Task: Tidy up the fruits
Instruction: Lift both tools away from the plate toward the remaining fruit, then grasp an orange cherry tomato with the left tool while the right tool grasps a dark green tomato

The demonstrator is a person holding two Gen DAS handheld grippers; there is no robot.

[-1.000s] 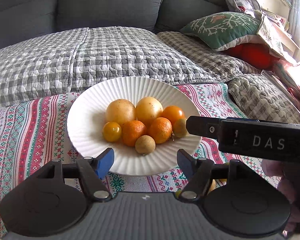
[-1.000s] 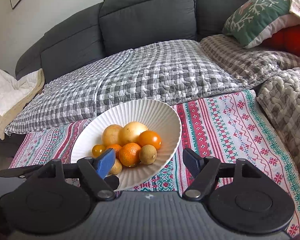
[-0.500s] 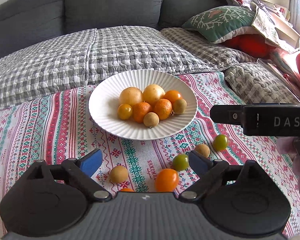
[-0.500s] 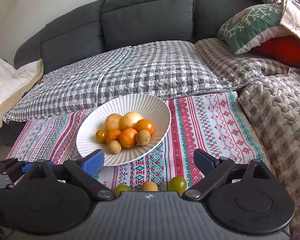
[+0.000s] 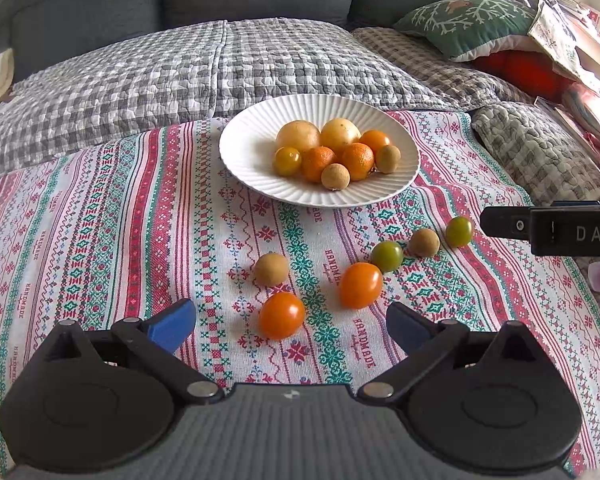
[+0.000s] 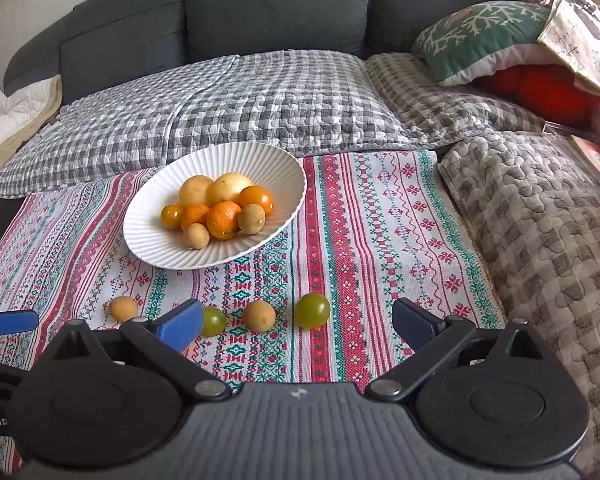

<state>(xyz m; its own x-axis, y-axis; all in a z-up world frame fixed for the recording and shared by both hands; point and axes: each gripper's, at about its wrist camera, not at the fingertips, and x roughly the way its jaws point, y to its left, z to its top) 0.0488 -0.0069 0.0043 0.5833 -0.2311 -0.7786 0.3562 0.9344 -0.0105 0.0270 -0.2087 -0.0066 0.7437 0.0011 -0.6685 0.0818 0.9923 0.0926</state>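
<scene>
A white ribbed plate (image 5: 244,148) (image 6: 152,236) holds several yellow, orange and tan fruits. Loose on the patterned cloth lie two orange tomatoes (image 5: 281,315) (image 5: 360,285), two green tomatoes (image 5: 387,256) (image 5: 459,231) and two tan longans (image 5: 271,269) (image 5: 424,242). My left gripper (image 5: 292,324) is open and empty, just in front of the near orange tomato. My right gripper (image 6: 298,320) is open and empty, near a green tomato (image 6: 312,310) and a longan (image 6: 259,315); another green tomato (image 6: 214,321) is partly behind its left finger.
The cloth (image 5: 100,240) covers a low table before a grey sofa with a checked quilt (image 5: 180,68). A green pillow (image 6: 484,40) and red cushion (image 6: 540,88) lie at right. A folded quilt (image 6: 540,208) borders the table's right edge.
Both grippers have pulled back from the plate toward me and opened wider. The loose fruits on the cloth have come into view.
</scene>
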